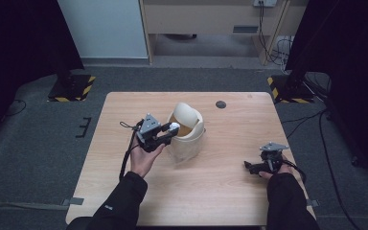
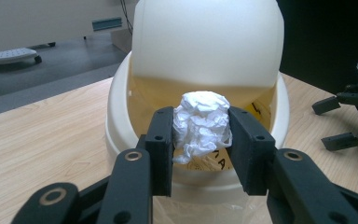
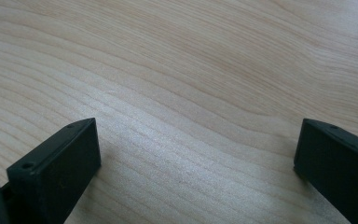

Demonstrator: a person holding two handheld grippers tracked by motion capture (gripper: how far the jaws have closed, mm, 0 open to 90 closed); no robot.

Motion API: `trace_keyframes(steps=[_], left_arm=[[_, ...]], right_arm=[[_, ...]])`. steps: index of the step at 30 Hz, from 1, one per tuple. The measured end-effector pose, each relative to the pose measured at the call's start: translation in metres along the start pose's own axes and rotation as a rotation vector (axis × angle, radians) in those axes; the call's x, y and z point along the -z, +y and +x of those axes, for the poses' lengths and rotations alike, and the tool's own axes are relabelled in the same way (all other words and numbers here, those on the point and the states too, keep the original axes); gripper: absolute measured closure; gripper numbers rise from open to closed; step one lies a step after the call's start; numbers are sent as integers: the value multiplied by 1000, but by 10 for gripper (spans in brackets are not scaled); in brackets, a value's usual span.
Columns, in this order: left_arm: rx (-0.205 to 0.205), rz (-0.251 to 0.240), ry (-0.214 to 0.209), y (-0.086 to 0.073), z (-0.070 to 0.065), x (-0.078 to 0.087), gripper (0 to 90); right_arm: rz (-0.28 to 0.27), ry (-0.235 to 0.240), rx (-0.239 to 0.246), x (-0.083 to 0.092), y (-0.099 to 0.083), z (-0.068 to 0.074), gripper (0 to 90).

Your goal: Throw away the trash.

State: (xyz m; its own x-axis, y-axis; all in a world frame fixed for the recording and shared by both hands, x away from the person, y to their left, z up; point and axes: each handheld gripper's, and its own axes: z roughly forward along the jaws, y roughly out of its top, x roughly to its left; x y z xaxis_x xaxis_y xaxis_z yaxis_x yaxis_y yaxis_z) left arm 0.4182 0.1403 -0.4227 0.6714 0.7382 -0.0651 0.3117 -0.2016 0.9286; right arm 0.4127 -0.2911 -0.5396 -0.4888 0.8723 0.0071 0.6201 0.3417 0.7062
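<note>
Left gripper view shows the left gripper (image 2: 200, 140) pinching a paper ball (image 2: 201, 125) with its fingers over the bin (image 2: 116, 121); next, let go.

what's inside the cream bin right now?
Inside the cream bin: a yellowish inner wall with dark markings. The tilted swing lid and the crumpled paper ball, clamped in the left hand-held gripper at the opening, hide the bottom.

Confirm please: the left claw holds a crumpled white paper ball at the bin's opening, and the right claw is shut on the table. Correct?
Not quite. The right claw is open, its jaws wide apart over the bare table, as the right gripper view shows. The left claw does hold the crumpled paper ball at the bin.
</note>
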Motion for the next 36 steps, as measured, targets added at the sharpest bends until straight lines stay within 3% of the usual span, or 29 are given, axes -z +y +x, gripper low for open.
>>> trace_keyframes(steps=[14,20,30,36], left_arm=[[3,22,-7,1,-2,-14,616],[8,23,-16,0,-3,-17,570],[15,1,-28,3,-5,-12,517],[-2,-3,-29,3,-6,0,486]], right_arm=[[0,1,0,0,0,0,6],[0,0,0,0,0,0,6],[0,1,0,0,0,0,6],[0,1,0,0,0,0,6]])
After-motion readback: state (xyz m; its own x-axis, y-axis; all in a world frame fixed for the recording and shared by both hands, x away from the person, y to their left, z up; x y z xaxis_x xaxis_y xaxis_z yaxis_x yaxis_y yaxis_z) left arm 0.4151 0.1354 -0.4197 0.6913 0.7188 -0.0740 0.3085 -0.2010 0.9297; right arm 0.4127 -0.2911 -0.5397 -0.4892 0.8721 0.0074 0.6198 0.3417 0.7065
